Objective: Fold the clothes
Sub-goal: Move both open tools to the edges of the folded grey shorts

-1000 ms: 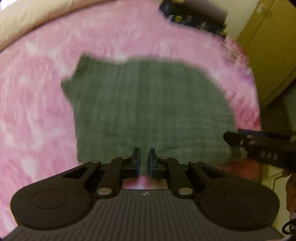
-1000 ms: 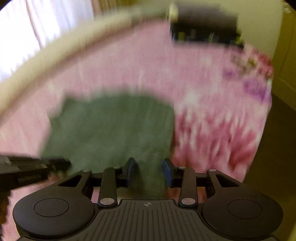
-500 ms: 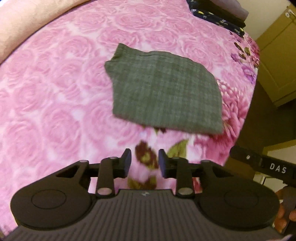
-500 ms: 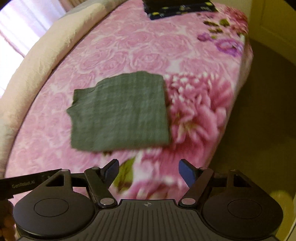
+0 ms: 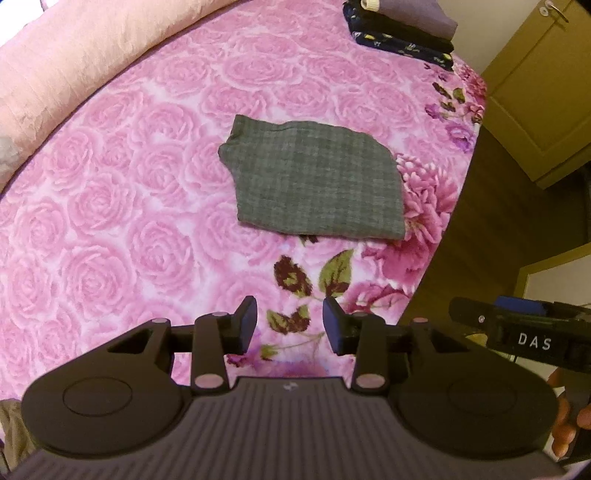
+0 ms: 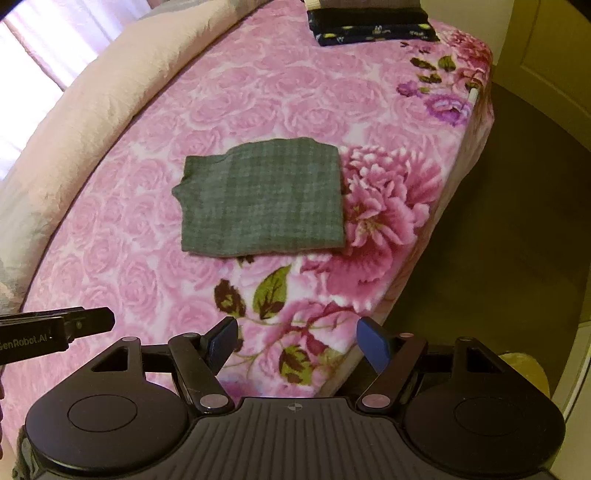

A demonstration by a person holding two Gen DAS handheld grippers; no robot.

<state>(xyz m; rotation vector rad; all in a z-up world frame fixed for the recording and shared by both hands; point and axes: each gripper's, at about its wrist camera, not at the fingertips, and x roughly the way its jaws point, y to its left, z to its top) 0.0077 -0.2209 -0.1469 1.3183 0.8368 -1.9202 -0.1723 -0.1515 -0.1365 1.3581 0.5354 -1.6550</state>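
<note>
far left: pale pink bolster [image 5: 70,55] along the bed's edge. pink rose-print blanket [image 5: 122,206] across the bed. left gripper [image 5: 290,325] above the blanket's near edge, fingers apart, nothing between them. mid-bed: folded grey-green checked garment [image 5: 317,188], flat, a neat rectangle, well apart from both grippers, right edge touching a large printed bloom [image 6: 384,210]. far end: stack of dark folded clothes [image 6: 369,26]. right gripper [image 6: 297,343] over the blanket's near corner, fingers spread wide, holding nothing. far right: olive wardrobe door [image 5: 535,85] beyond the bed.
</note>
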